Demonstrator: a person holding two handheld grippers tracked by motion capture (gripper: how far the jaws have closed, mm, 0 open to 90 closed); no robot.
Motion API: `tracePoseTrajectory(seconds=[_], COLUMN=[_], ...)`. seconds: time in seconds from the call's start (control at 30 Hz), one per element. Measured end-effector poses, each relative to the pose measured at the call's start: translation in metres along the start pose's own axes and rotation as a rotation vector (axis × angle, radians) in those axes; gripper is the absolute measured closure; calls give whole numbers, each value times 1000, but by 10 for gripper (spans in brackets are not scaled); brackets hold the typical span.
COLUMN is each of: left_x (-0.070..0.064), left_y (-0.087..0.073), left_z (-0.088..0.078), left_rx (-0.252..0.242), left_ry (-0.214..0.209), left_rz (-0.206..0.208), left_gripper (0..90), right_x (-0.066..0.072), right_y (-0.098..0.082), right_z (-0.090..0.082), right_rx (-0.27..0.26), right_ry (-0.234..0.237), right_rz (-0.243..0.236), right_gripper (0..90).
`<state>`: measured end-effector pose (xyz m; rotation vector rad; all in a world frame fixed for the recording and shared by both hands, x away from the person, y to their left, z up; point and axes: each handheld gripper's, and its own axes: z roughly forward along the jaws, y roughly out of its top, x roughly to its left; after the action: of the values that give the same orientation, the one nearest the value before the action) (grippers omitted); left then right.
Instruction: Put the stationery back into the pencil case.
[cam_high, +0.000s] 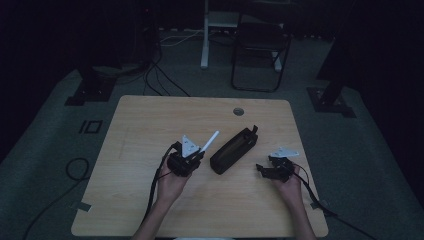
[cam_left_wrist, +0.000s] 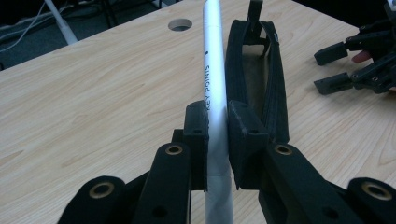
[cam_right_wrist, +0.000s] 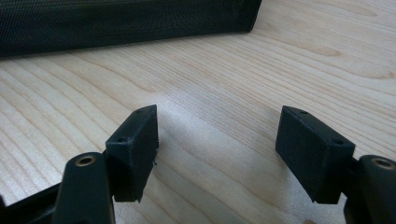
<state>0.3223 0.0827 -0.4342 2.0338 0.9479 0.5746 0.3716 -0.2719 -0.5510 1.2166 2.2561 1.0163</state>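
We see a wooden table (cam_high: 140, 130) in a dim room, and two hands come in from the bottom edge. The left gripper (cam_high: 192, 159) holds a white pen (cam_high: 210, 141). In the left gripper view, its jaws press on both sides of the pen (cam_left_wrist: 214, 88), and we can read "KEY POINTS" on it. The pen's far tip is cut off at the top of that view, and its near end is hidden under the jaws. The pen points up and away toward a black pencil case (cam_high: 234, 149), which lies in the middle of the table. The case (cam_left_wrist: 254, 70) is open along its top, but the inside is too dark for us to see what is there. The right gripper (cam_high: 262, 169) sits low over the table, to the right of the case and apart from it. In the right gripper view, its jaws are spread wide with only bare wood between them. A small round hole (cam_high: 238, 111) is near the far edge of the table. Beyond the table a dark chair (cam_high: 260, 47) is hard to make out.
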Motion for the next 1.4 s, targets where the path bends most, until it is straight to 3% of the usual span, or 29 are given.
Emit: tracePoseTrajectory(seconds=[1.4], left_x=[-1], left_y=[17], left_z=[21], left_rx=[-4], left_ry=[-74], left_rz=[-28], left_gripper=[788], right_x=[0], right_y=[0], right_z=[0], right_rx=[1], right_ry=[0], right_rz=[1], right_gripper=[295])
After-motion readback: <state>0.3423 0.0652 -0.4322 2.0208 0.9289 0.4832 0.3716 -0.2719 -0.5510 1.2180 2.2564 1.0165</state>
